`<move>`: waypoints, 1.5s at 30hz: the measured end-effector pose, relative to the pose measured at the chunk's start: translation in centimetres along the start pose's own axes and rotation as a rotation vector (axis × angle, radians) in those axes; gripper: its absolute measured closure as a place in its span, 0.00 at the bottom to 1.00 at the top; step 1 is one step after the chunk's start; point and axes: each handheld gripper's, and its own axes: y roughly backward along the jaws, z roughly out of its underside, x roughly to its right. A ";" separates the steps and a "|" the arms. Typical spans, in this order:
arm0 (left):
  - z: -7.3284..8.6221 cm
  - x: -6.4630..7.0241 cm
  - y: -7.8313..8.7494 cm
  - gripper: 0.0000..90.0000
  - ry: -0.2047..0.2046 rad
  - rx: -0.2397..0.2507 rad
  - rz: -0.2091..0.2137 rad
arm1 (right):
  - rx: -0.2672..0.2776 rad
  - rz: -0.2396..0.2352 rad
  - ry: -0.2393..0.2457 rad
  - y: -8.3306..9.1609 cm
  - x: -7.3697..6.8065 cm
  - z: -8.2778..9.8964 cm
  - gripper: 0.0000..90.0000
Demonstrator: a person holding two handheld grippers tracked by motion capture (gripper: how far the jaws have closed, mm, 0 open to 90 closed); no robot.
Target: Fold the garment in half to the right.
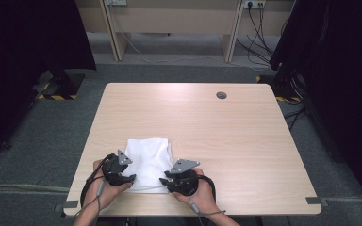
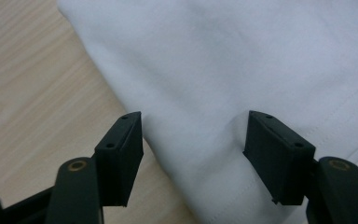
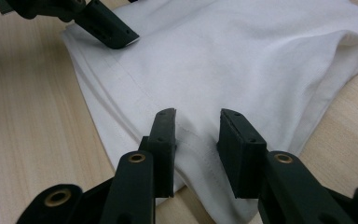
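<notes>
On the pale woodgrain table (image 1: 226, 136), both grippers' jaws gape released over soft folded white cloth (image 1: 147, 157).

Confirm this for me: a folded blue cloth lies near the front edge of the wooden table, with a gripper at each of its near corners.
Not quite: the cloth is white, not blue, as the high view shows. The rest stands: it lies folded near the front edge of the wooden table, with the left gripper and the right gripper at its near corners.
</notes>
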 end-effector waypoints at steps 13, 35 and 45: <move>-0.5 0.3 -0.8 0.45 0.060 0.037 0.030 | -0.011 0.018 -0.012 0.4 0.9 0.1 0.75; -8.2 2.9 -5.7 0.46 0.056 0.111 0.078 | -0.028 0.169 -0.104 3.9 6.9 1.7 0.74; -11.3 4.1 -7.7 0.46 0.060 0.135 0.097 | -0.038 0.222 -0.137 5.2 9.6 2.3 0.73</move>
